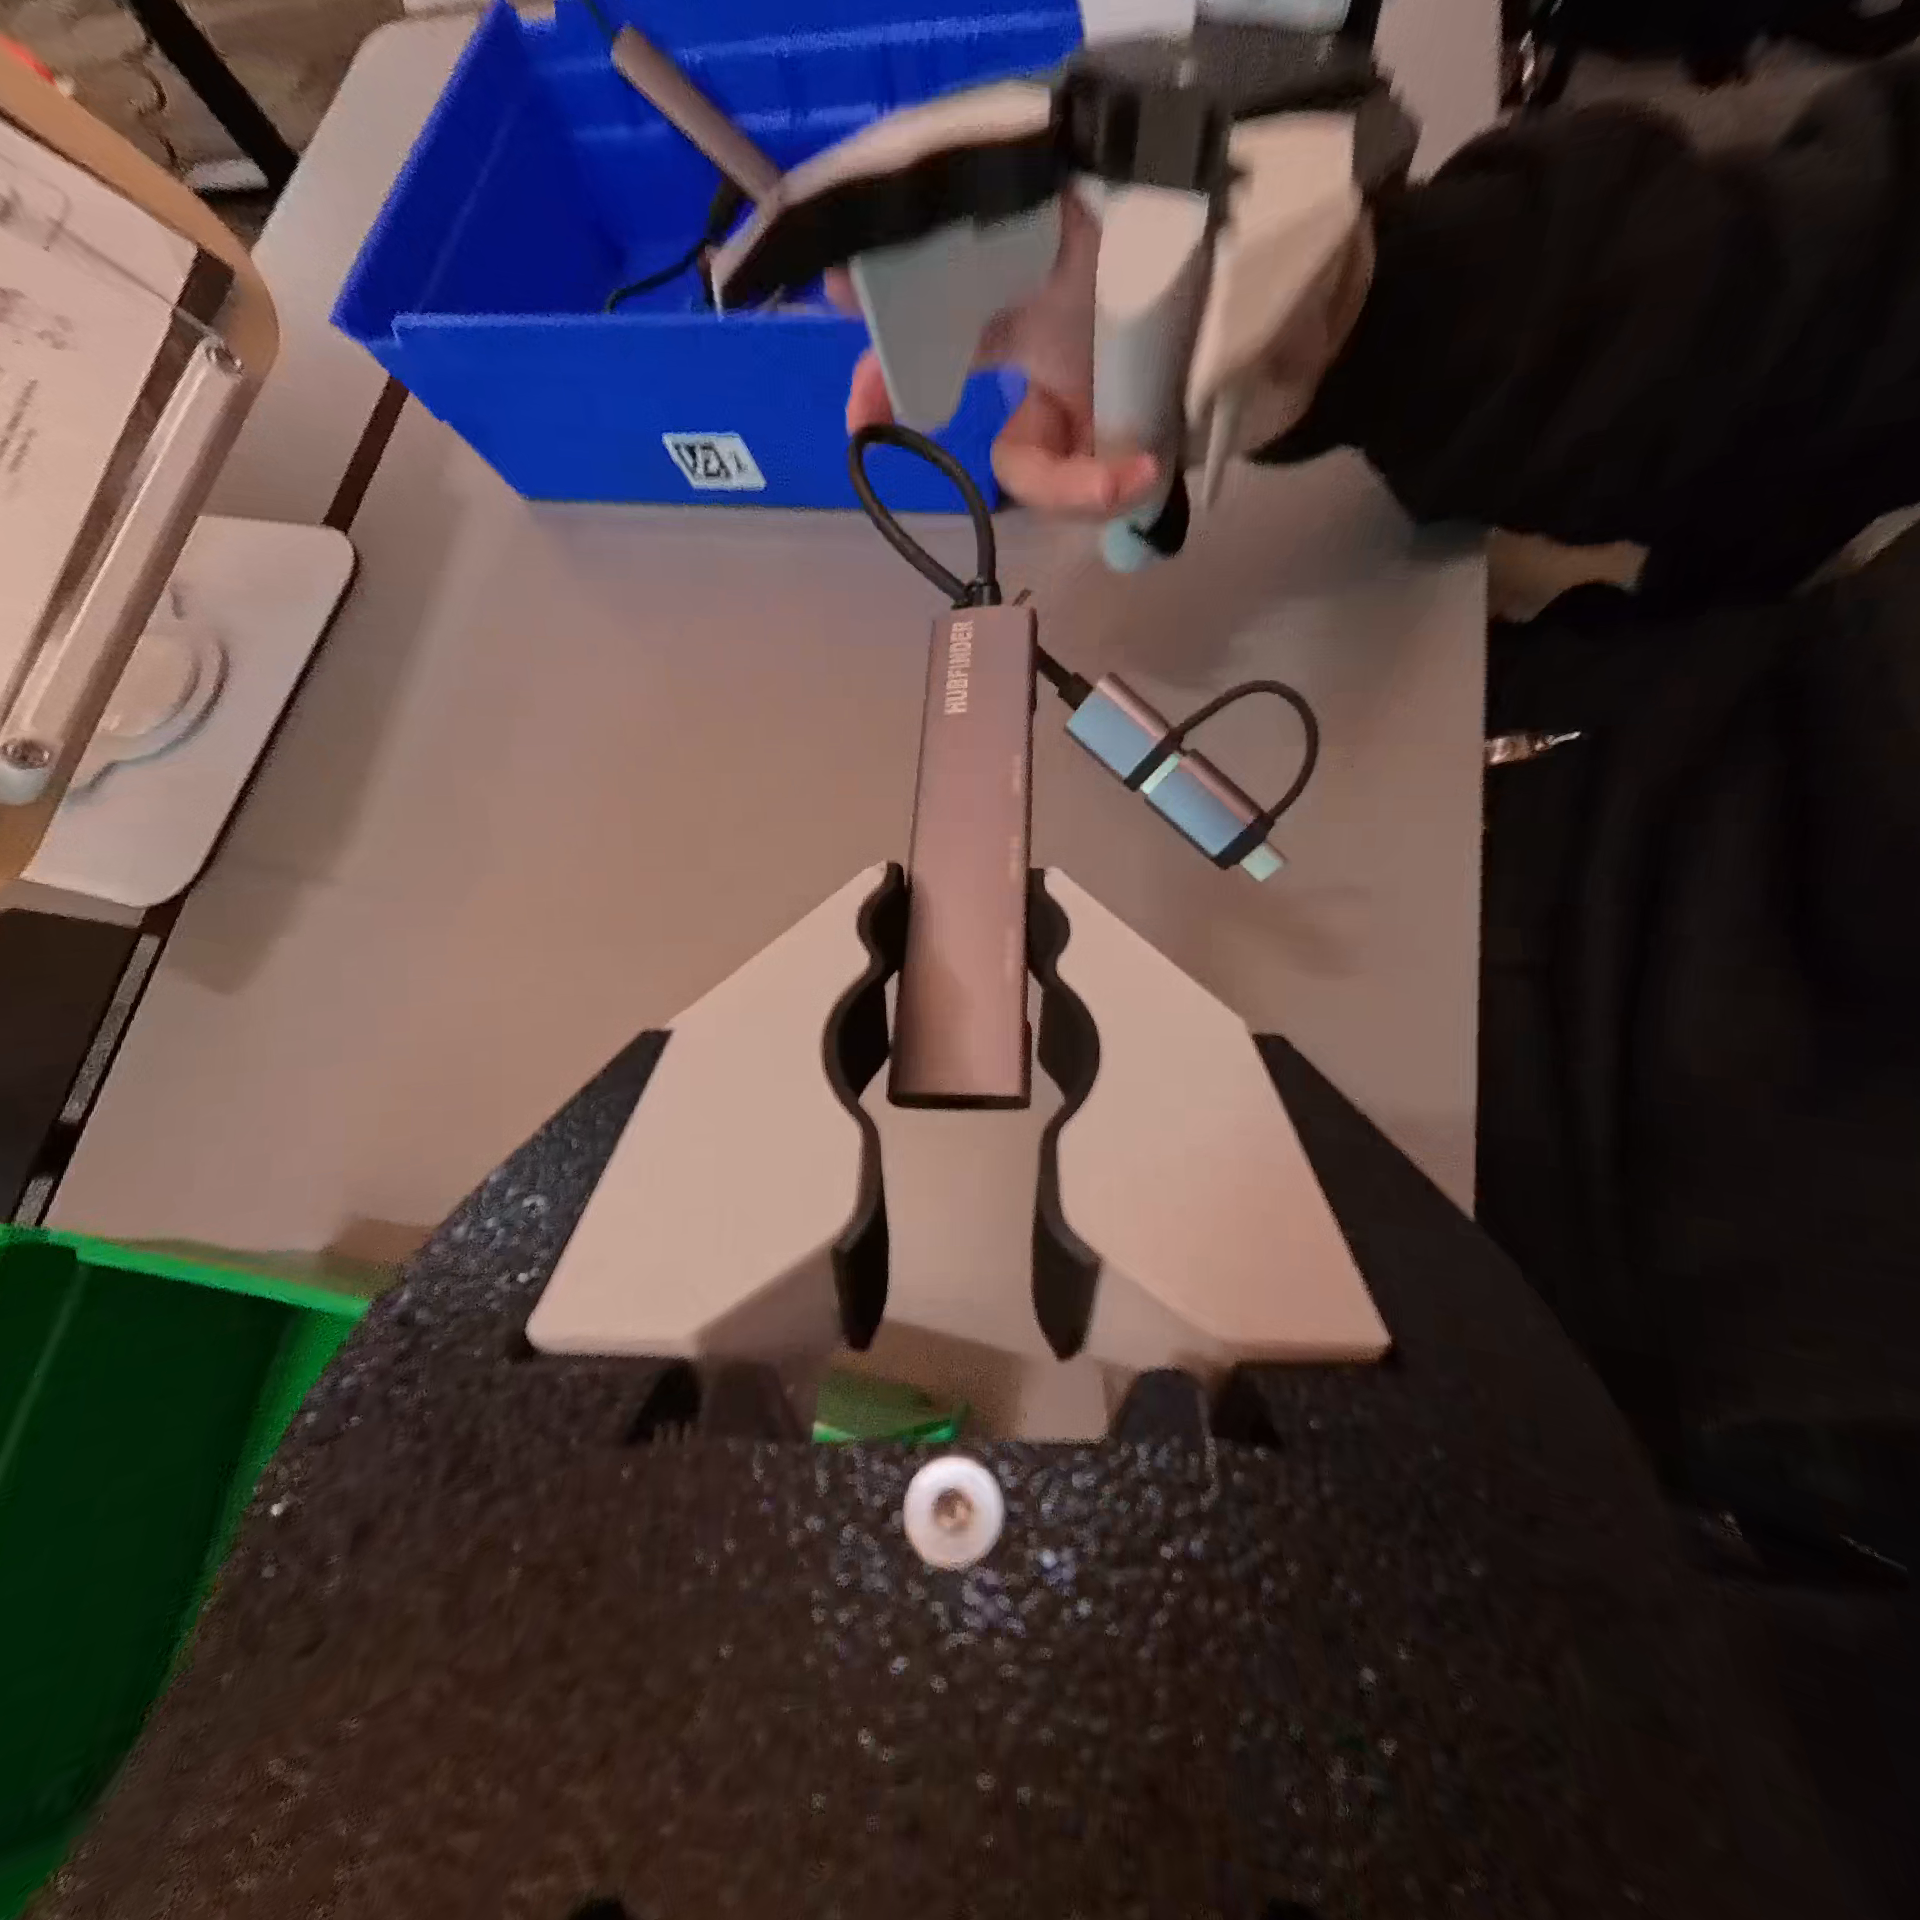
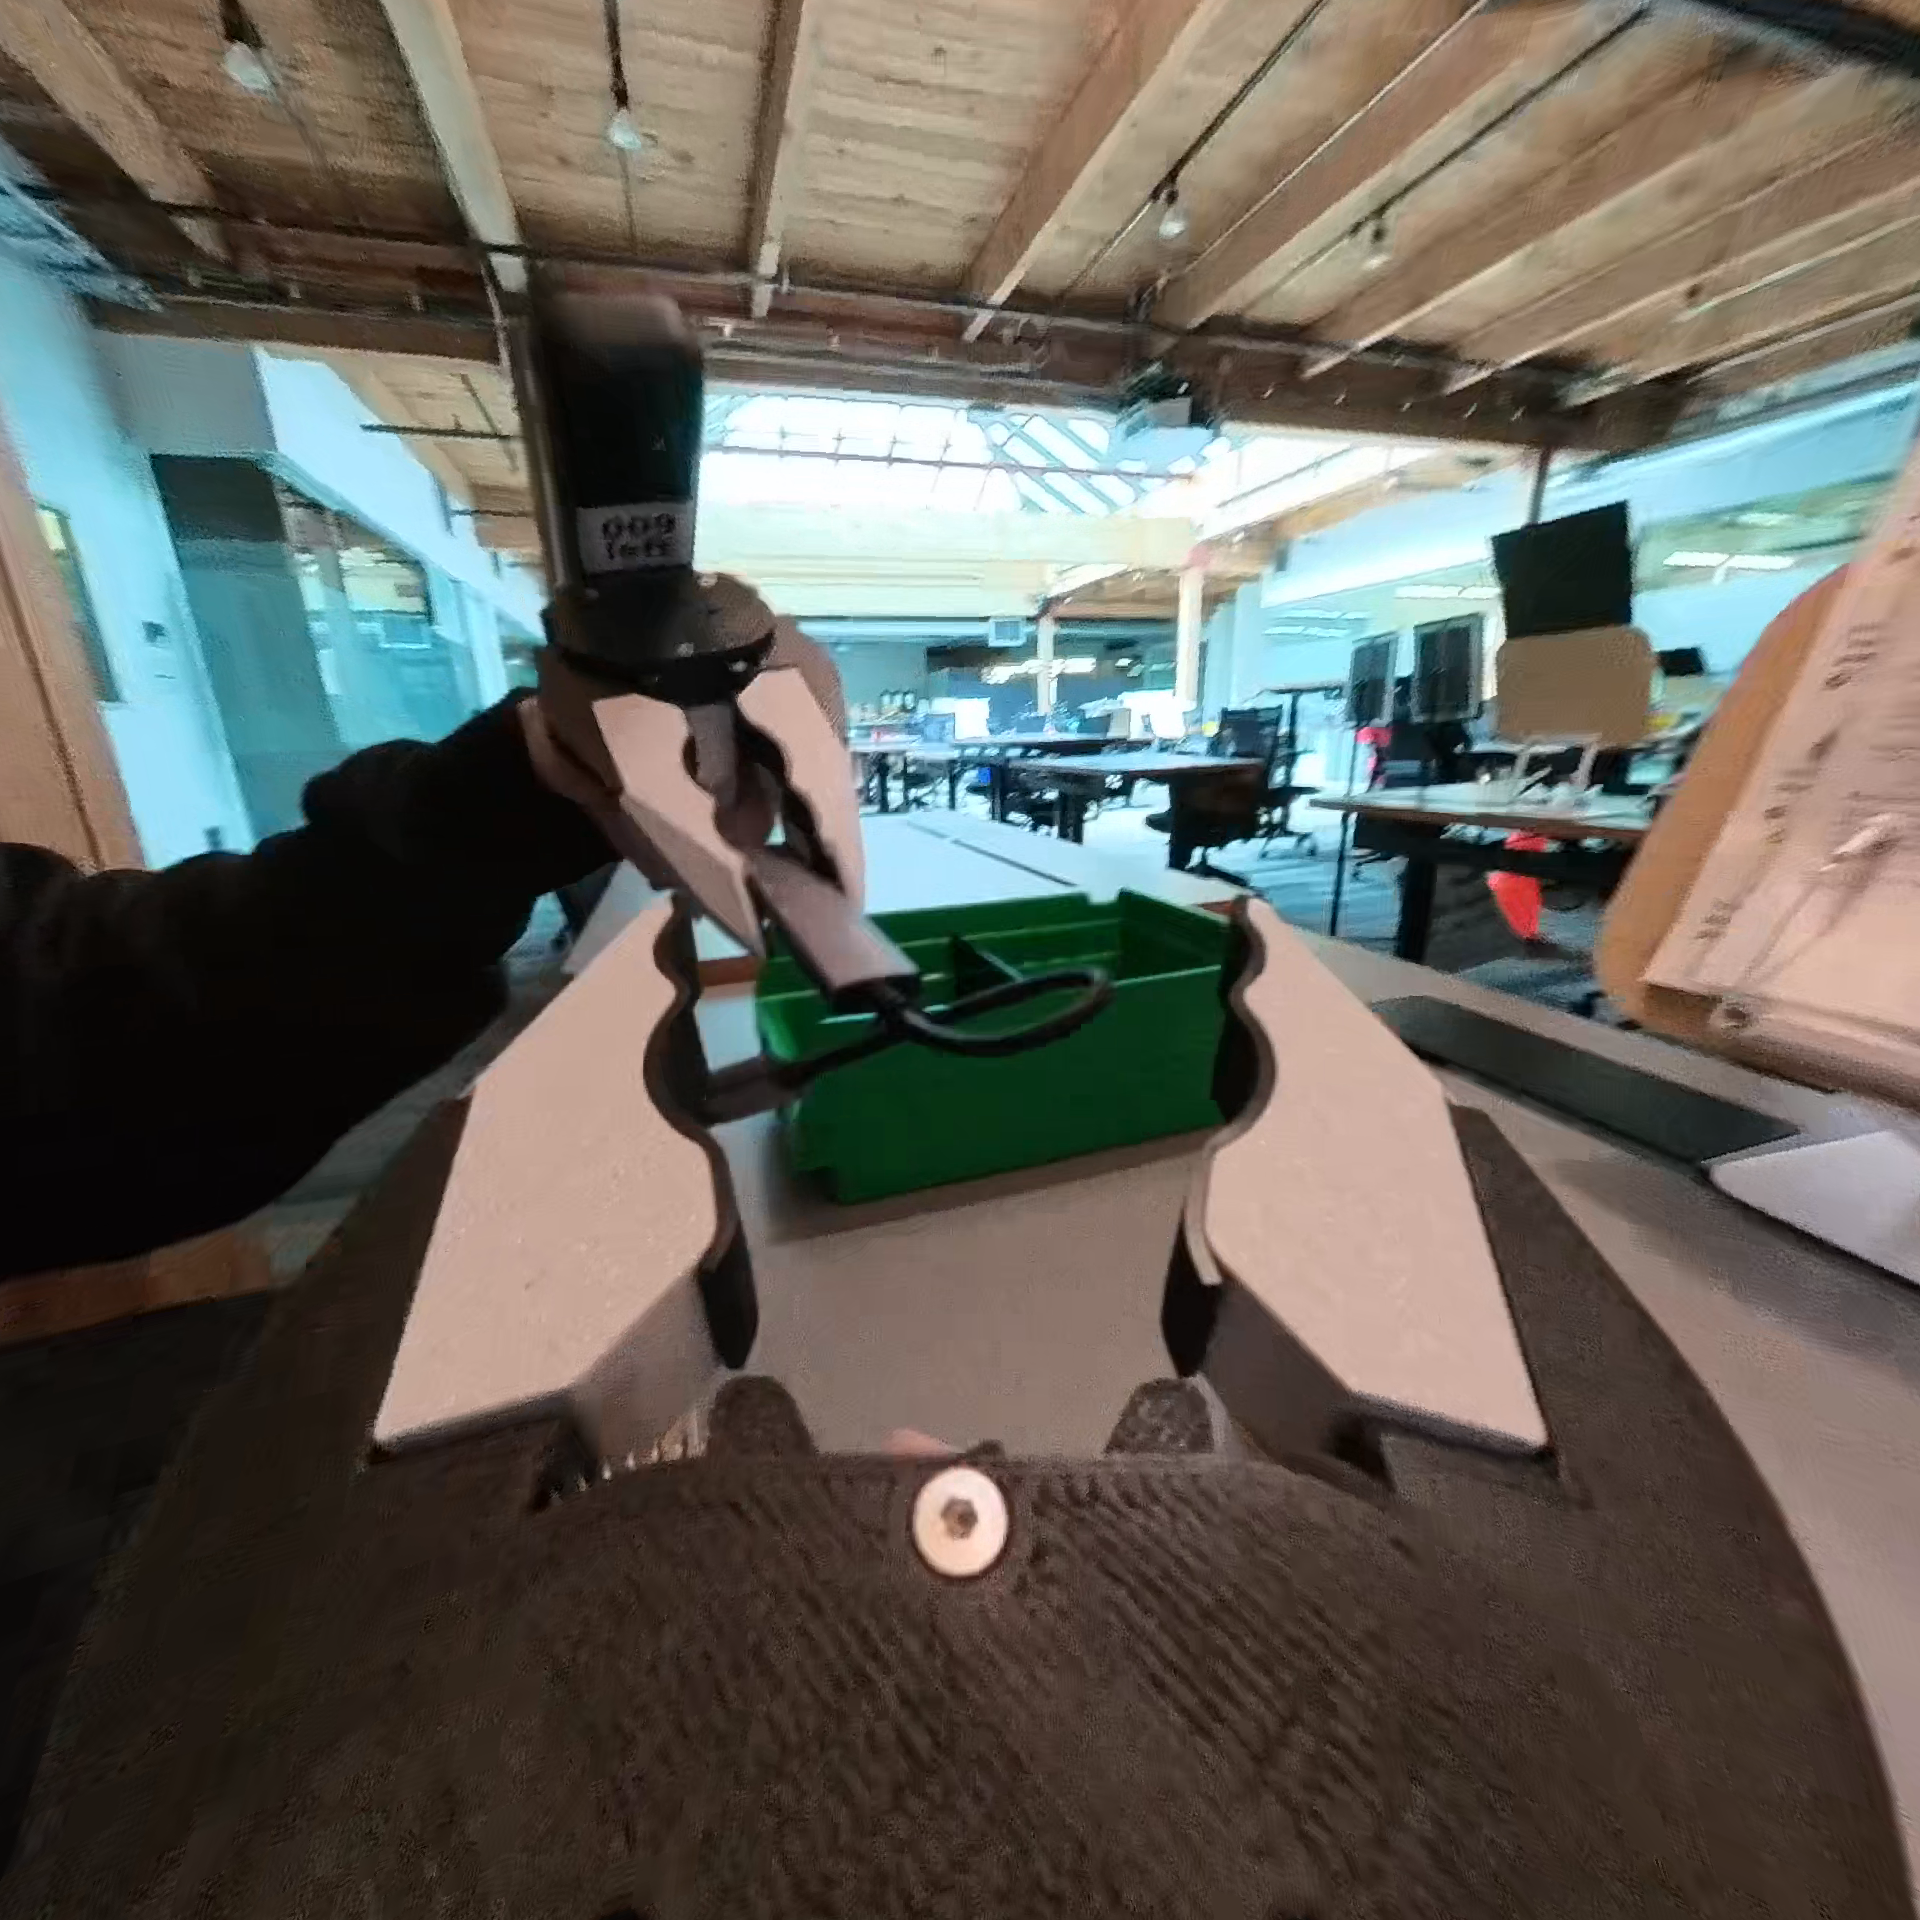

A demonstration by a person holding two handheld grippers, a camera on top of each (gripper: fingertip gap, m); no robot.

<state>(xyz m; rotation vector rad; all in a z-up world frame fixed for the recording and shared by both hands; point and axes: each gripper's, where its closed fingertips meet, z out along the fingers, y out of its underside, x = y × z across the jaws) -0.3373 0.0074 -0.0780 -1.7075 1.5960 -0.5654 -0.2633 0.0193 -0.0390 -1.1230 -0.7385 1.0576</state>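
Left tool (image 1: 961,997): clamped on a grey USB hub (image 1: 966,831), held above the counter (image 1: 623,779).
Right tool (image 2: 956,1049): spread wide, empty, facing the green bin (image 2: 997,1081).
Cable (image 1: 1195,769): dangling beside the blue bin (image 1: 623,395).

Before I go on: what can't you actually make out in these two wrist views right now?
- Blue bin contents: left wrist view, motion blur and the right gripper cover them.
- Green bin floor: right wrist view, its front wall, the USB hub and its cable hide it.
- Green bin: left wrist view, cut off by the frame edge.
- Hub's near end: right wrist view, hidden inside the left gripper.
- Far desks: right wrist view, too small and blurred.
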